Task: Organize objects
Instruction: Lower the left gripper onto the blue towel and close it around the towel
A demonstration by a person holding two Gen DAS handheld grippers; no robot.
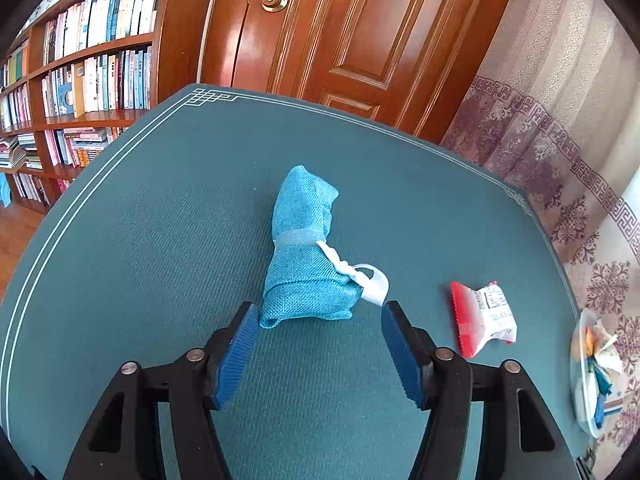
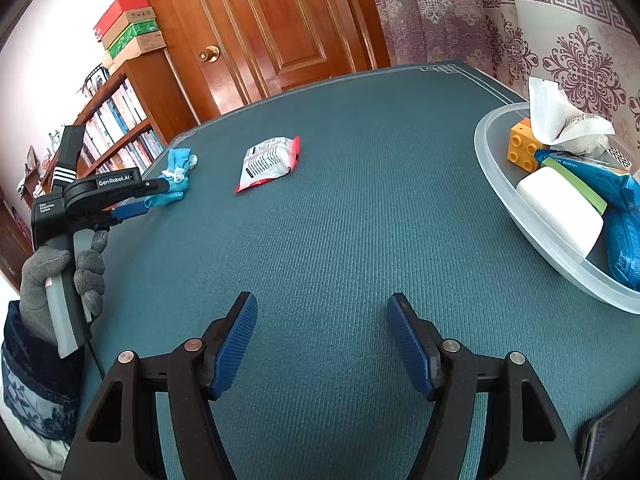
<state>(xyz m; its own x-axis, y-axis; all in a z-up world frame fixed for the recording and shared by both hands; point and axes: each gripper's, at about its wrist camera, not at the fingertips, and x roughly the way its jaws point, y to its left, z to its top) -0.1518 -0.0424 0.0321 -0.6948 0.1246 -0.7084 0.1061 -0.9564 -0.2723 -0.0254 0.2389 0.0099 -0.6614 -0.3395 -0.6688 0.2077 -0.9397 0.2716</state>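
Left wrist view: the left tongs (image 1: pixel 318 312) stand apart over the teal counter (image 1: pixel 160 240), with nothing pressed between the blue pads. The near end of a blue cloth bundle (image 1: pixel 304 248) lies just at the tips; its corner is at or touching the left pad (image 1: pixel 240 344), though contact is hard to judge. A pale band wraps the bundle's middle and a white loop (image 1: pixel 374 282) sticks out on its right side. To the right, apart from the bundle, lies a red and white snack packet (image 1: pixel 482 318). At the far right edge a clear tray (image 1: pixel 586 412) is partly seen.

Right wrist view: the right tongs (image 2: pixel 322 308) hang half spread above bare counter (image 2: pixel 360 220), holding nothing. A gloved hand (image 2: pixel 60 280) grips the left tongs (image 2: pixel 150 198) at the left, their tips at the blue cloth bundle (image 2: pixel 176 178). The snack packet (image 2: pixel 270 162) lies right of it. The clear tray (image 2: pixel 520 216) at the right holds an orange block (image 2: pixel 524 148), a white bar (image 2: pixel 560 210), blue packets (image 2: pixel 624 248) and a white wrapper (image 2: pixel 560 116).
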